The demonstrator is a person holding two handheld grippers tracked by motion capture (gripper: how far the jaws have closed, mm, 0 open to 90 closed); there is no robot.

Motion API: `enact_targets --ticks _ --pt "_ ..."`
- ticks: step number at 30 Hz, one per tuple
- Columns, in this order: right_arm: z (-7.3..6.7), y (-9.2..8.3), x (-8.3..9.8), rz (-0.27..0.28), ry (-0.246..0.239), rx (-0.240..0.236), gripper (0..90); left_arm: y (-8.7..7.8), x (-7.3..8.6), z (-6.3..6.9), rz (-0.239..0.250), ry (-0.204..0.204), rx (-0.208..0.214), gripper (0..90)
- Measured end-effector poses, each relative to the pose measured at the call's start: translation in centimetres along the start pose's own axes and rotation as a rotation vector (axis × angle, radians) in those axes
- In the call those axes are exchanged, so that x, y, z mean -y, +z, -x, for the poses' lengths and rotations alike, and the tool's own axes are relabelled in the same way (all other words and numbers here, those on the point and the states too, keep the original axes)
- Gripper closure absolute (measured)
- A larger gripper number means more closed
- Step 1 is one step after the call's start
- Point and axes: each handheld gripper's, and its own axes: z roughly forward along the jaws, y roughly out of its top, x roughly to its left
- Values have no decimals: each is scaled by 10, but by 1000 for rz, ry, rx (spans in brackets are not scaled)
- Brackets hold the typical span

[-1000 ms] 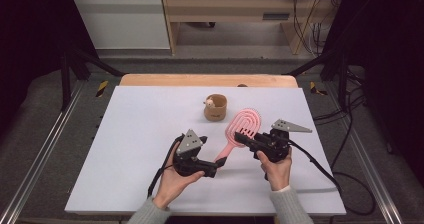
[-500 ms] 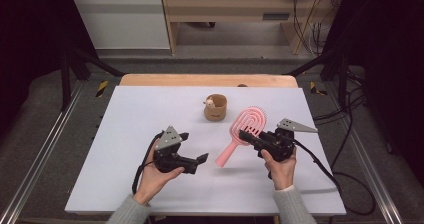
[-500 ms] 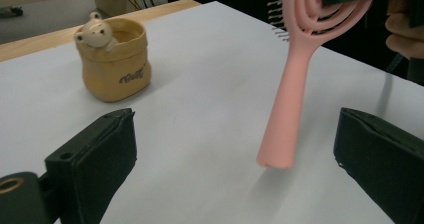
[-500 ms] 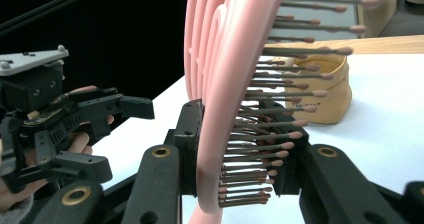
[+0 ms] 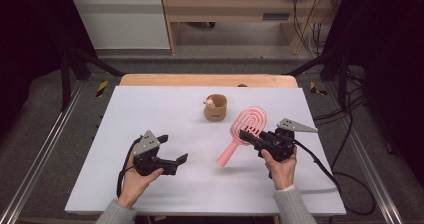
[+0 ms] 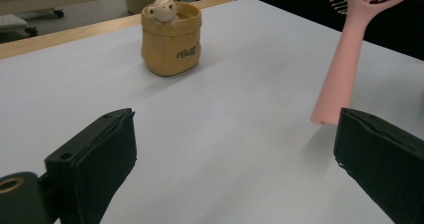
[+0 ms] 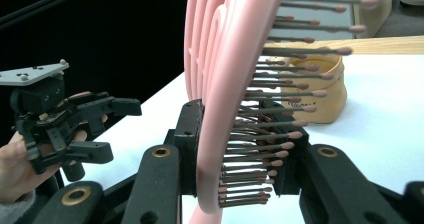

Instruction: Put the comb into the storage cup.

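Pink hairbrush (image 5: 241, 135), head clamped in right tool (image 5: 248, 135), handle slanting down-left toward wide-open left tool (image 5: 172, 151).

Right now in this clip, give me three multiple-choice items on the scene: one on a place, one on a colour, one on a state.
1. Where is the hairbrush?
A. In the cup
B. Clamped in the right gripper, handle tip off the table
C. Flat by the left gripper

2. What colour is the hairbrush?
A. Pink
B. Blue
C. Black

3. How is the left gripper?
A. Shut on the cup
B. Shut on the brush handle
C. Open, holding nothing

Answers: 1 B, the right gripper view shows its jaws on both faces of the brush head. 2 A, pink in every view. 3 C, the left gripper view shows its jaws wide apart over the bare table, the tan cup farther off.
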Motion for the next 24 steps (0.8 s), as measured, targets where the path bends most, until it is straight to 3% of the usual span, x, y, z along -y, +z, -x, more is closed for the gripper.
enact_targets --ticks 13,24 --pt "0 0 -1 2 -5 3 641 -23 17 -19 24 -7 -40 35" --pt "1 1 -6 -2 -21 22 641 -40 35 -37 29 -22 -104 35"
